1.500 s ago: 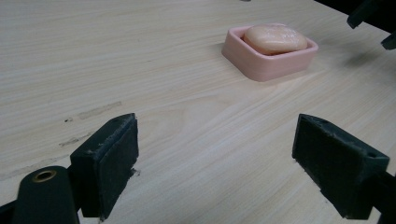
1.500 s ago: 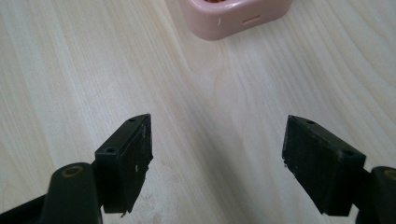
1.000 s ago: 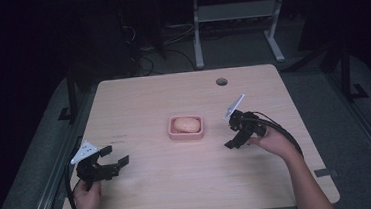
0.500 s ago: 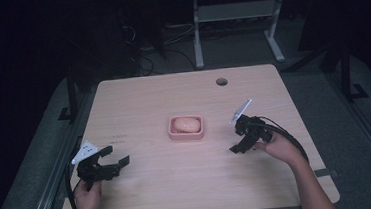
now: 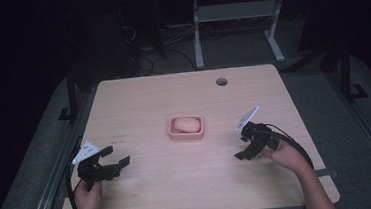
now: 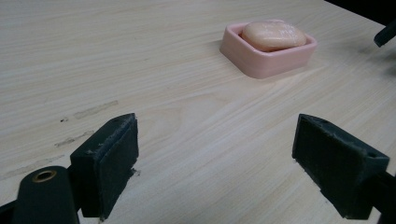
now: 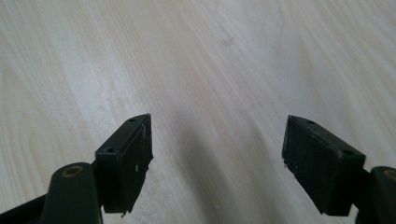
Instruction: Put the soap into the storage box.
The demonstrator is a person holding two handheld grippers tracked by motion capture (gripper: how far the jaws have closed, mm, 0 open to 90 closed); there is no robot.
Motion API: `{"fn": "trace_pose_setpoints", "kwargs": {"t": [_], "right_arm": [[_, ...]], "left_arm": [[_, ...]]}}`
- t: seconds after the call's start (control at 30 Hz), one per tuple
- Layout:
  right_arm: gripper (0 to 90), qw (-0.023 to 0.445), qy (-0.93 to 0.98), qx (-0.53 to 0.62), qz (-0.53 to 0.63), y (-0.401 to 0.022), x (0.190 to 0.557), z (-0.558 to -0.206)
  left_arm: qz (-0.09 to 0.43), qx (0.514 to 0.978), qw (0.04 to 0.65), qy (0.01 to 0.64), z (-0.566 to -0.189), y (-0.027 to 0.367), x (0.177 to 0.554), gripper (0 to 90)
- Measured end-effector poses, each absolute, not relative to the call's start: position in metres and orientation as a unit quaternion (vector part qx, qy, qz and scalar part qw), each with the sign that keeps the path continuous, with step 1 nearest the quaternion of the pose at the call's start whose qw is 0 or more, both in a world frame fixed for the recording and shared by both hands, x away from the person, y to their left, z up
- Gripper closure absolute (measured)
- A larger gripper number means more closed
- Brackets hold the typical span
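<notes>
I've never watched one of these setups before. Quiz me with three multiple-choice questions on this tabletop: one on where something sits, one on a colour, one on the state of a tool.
1. Where does the soap dish stand on the table?
A. near the middle, between the two grippers
B. at the far corner by the round hole
C. at the near edge

2. What colour is the dish?
A. blue
B. pink
C. green

3. How do the jaws of the left gripper stand?
A. shut on the soap
B. shut on nothing
C. open, nothing between them

Answers:
1 A: the high view shows it mid-table, the right gripper on its other side.
2 B: the left gripper view shows a pink rim around the pale bar of soap.
3 C: that view shows bare wood between the pads.
</notes>
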State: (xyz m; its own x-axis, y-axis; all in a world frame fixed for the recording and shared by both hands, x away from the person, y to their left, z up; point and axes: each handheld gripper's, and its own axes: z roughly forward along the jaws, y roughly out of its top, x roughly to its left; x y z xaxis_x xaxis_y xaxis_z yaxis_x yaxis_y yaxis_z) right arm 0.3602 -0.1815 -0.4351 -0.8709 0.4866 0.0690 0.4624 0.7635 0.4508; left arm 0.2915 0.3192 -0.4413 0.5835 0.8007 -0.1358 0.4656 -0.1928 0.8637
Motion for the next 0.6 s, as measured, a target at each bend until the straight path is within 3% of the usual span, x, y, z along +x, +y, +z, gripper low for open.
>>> {"fn": "trace_pose_setpoints", "kwargs": {"t": [0.6], "right_arm": [[23.9,0.032,0.931,0.263,0.250,-0.200,0.335,-0.443]], "left_arm": [[0.177,0.754,0.473,0.419,-0.442,0.316,0.291,14.2]]}}
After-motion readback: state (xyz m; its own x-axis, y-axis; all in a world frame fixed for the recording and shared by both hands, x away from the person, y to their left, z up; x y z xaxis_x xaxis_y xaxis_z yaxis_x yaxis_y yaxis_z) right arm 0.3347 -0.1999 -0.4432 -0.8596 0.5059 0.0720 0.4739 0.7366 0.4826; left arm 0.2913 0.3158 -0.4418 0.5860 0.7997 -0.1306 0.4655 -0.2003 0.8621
